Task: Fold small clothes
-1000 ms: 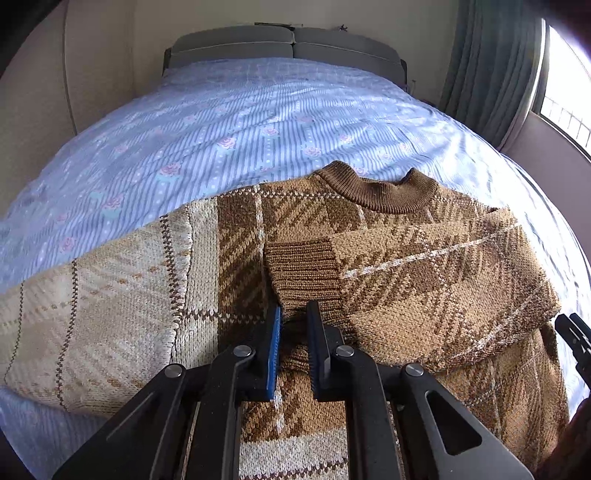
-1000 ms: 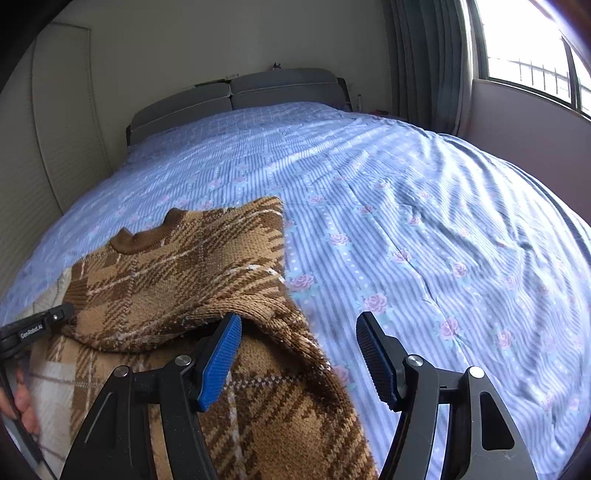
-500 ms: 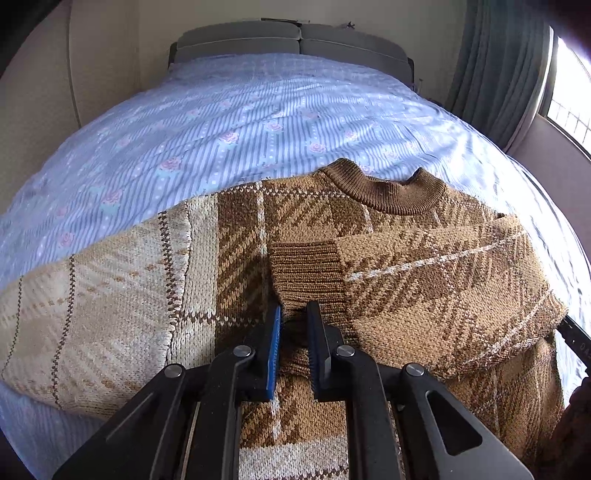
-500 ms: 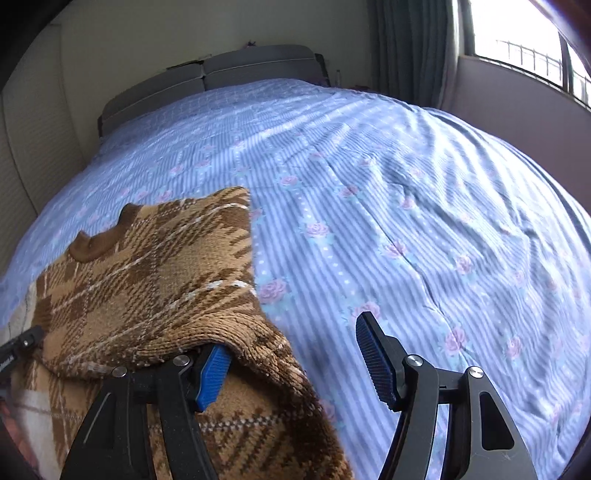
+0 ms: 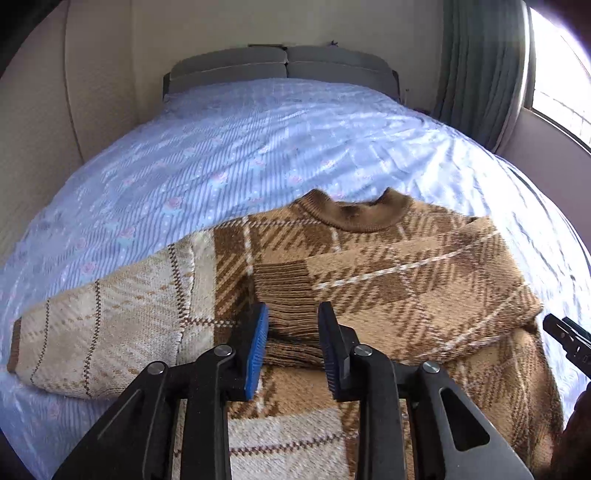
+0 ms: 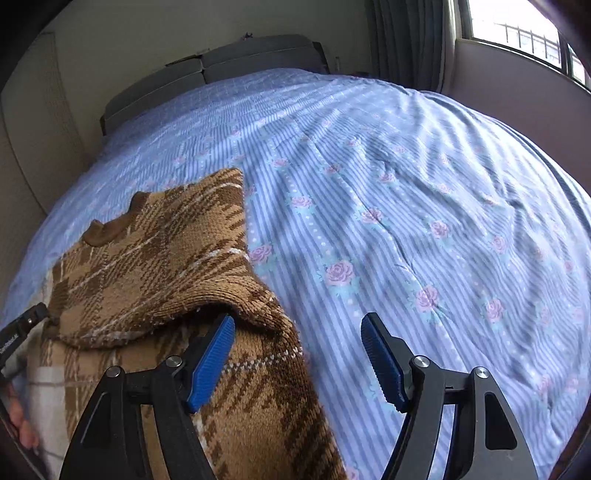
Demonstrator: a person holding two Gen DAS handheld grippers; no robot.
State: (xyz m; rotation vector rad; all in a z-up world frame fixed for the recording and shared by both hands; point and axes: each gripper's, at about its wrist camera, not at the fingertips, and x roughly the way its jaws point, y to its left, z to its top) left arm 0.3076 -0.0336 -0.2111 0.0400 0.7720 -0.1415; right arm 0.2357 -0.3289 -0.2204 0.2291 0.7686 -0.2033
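A brown plaid knit sweater (image 5: pixel 406 266) lies face up on the bed, its right sleeve folded across the chest. That sleeve's ribbed cuff (image 5: pixel 284 291) rests between the fingers of my left gripper (image 5: pixel 293 332). Its jaws are opening and the pads stand just off the cuff. The other sleeve (image 5: pixel 110 321), cream side out, stretches to the left. In the right wrist view the sweater (image 6: pixel 147 258) fills the lower left. My right gripper (image 6: pixel 297 343) straddles its right edge, jaws opening. One pad (image 6: pixel 214 354) sits at the folded sleeve's lip, the other over the sheet.
A blue striped sheet (image 6: pixel 406 184) with pink roses covers the bed. A grey headboard (image 5: pixel 284 62) stands at the far end. A curtain (image 5: pixel 476 66) and a window (image 6: pixel 517 29) are on the right. Fingers of a hand (image 6: pixel 22 424) show at the lower left edge.
My left gripper's jaws have parted from the cuff and it has drawn back and up. The right gripper's left pad has come out from under the sleeve fold.
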